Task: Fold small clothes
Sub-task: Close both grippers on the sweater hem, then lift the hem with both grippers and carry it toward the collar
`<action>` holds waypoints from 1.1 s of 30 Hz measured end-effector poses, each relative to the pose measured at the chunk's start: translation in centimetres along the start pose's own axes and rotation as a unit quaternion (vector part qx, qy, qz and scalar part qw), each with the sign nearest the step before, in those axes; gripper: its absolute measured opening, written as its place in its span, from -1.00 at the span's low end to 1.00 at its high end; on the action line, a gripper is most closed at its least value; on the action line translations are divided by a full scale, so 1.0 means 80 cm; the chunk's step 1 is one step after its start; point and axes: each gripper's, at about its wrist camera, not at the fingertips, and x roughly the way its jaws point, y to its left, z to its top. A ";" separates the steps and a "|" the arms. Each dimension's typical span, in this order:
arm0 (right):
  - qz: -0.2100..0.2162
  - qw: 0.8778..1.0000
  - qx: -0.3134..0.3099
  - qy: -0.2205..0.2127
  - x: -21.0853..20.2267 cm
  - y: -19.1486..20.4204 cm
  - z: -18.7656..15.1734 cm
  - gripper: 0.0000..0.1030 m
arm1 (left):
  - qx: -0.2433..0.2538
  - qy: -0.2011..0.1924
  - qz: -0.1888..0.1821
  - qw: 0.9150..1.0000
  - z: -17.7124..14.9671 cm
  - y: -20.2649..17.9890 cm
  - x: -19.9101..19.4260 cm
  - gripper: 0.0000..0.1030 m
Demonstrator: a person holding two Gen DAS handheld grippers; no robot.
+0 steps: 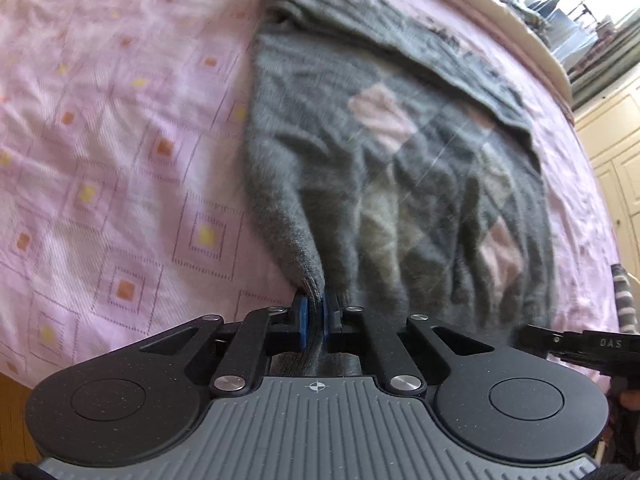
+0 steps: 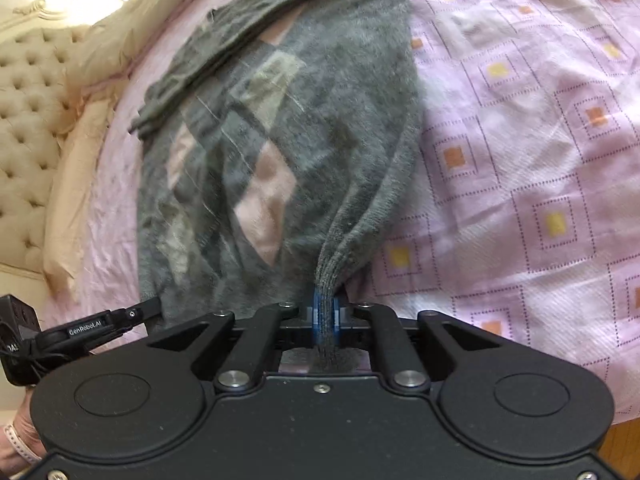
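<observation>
Sweater (image 1: 400, 152): grey knit with pink and pale diamond pattern, lying spread on the bed; one sleeve folded across its far part. The near hem is lifted off the bedspread at two corners.

Left gripper (image 1: 315, 312): blue-padded fingers clenched on the near left corner of the sweater, knit bunched between the pads. Its own view alone shows the cream cupboard doors (image 1: 616, 148) at right and the tip of the right gripper (image 1: 580, 346) at the right edge.

Right gripper (image 2: 326, 312): fingers pinched on the near right hem corner, ribbed edge drawn into a narrow pleat. Its own view alone shows a tufted cream headboard (image 2: 24, 120), a cream pillow (image 2: 84, 128), part of the left gripper at lower left, and a hand (image 2: 20, 436), possibly with a pale strap at the wrist.

Bedspread (image 1: 120, 140): pink, printed with squares holding orange and yellow centres; somewhat blurred in both views.
</observation>
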 end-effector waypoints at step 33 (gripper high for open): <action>0.002 0.979 0.004 -0.203 0.024 0.096 0.364 -0.71 | 0.005 -0.148 -0.055 0.987 0.371 -0.038 0.040 -0.88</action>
